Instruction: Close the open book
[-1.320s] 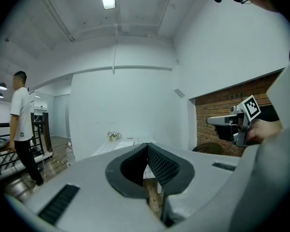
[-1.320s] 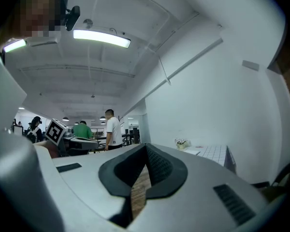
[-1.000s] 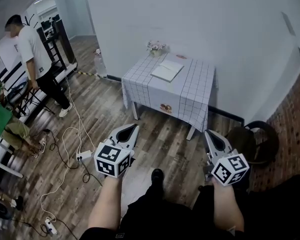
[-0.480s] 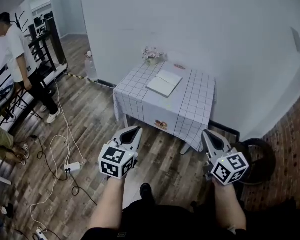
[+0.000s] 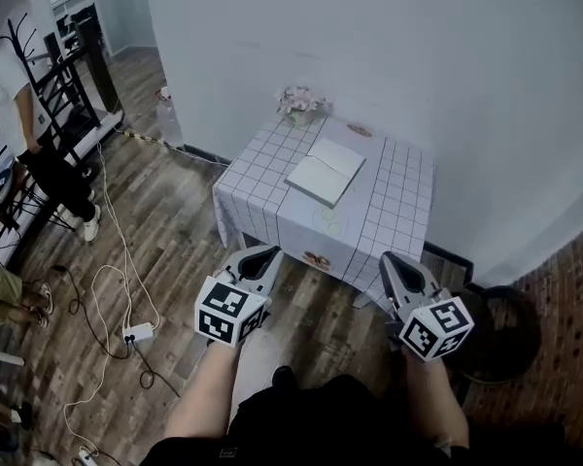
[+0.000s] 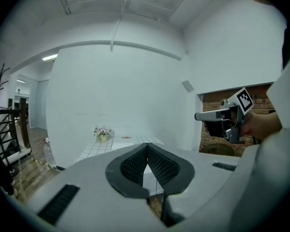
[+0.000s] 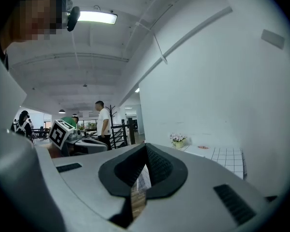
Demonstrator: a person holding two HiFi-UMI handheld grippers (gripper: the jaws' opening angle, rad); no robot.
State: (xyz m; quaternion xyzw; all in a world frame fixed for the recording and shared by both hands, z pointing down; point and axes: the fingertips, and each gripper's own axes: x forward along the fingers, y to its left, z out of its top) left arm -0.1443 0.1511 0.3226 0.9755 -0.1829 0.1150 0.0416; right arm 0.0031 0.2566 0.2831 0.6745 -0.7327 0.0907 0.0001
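Observation:
An open white book [image 5: 325, 171] lies flat on a small table with a checked cloth [image 5: 398, 197] that stands against the white wall. A pot of flowers [image 5: 299, 103] sits at the table's far left corner. Both grippers are held side by side short of the table's front edge, pointing at it and touching nothing. My left gripper [image 5: 268, 252] [image 6: 147, 145] is shut and empty. My right gripper [image 5: 390, 258] [image 7: 146, 146] is shut and empty too. The left gripper view shows the right gripper and the hand holding it at its right.
White cables [image 5: 117, 280] and a power strip [image 5: 136, 335] lie on the wooden floor to the left. A person [image 5: 19, 115] stands by a dark rack at far left. A dark round object [image 5: 505, 333] sits on the floor to the right of the table.
Both grippers and the camera have moved toward the table, which now looks nearer and lower in the head view. The jaws stayed shut. The book has not moved.

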